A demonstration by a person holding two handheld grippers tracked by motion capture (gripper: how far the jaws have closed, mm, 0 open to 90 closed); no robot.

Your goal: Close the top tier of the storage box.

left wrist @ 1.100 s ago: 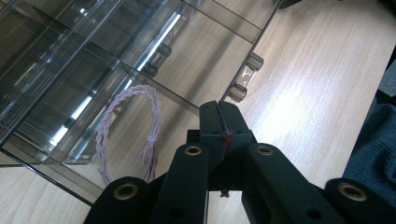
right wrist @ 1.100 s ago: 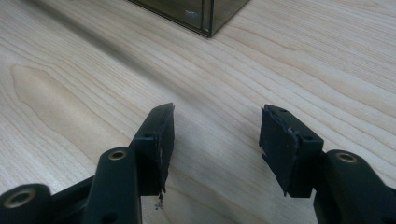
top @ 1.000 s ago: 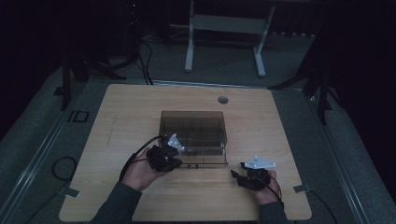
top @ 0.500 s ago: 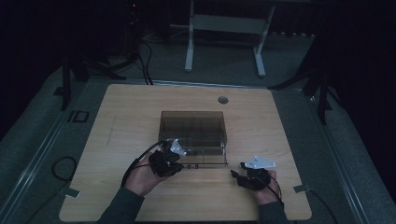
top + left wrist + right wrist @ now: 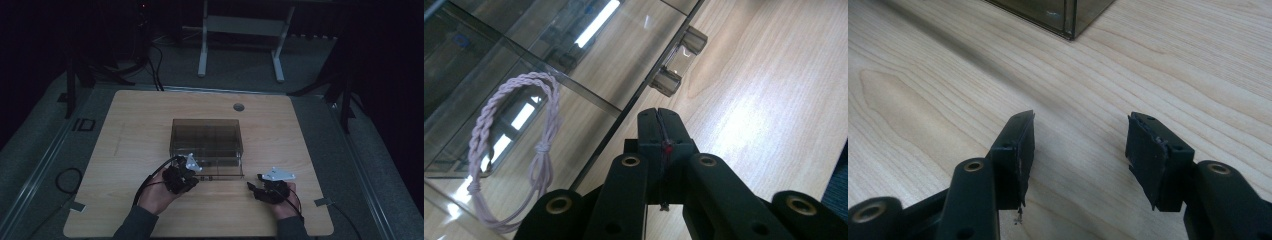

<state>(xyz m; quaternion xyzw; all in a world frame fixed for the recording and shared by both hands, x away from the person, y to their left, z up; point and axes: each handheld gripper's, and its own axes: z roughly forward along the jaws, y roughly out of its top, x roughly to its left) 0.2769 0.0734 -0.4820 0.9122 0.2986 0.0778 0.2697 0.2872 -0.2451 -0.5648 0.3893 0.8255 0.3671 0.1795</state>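
Nearest us, our right hand-held gripper (image 5: 1078,150) rests wide apart and empty on the pale wooden bench (image 5: 320,145). Our left hand-held gripper (image 5: 659,125) is pressed closed, seemingly on a thin thread, at the smoky clear plastic compartment box (image 5: 207,145). Inside lies a pale lilac twisted cord loop (image 5: 514,150). We judge the box's latch (image 5: 679,62) comes next.

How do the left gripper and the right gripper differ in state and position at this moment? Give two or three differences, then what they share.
The left gripper has its fingers pressed shut; the right gripper has its fingers spread wide with nothing between them. The left gripper sits at the clear box's front edge, near a latch; the right gripper is over bare table, off the box's corner. Both are black, hand-held and low over the table.
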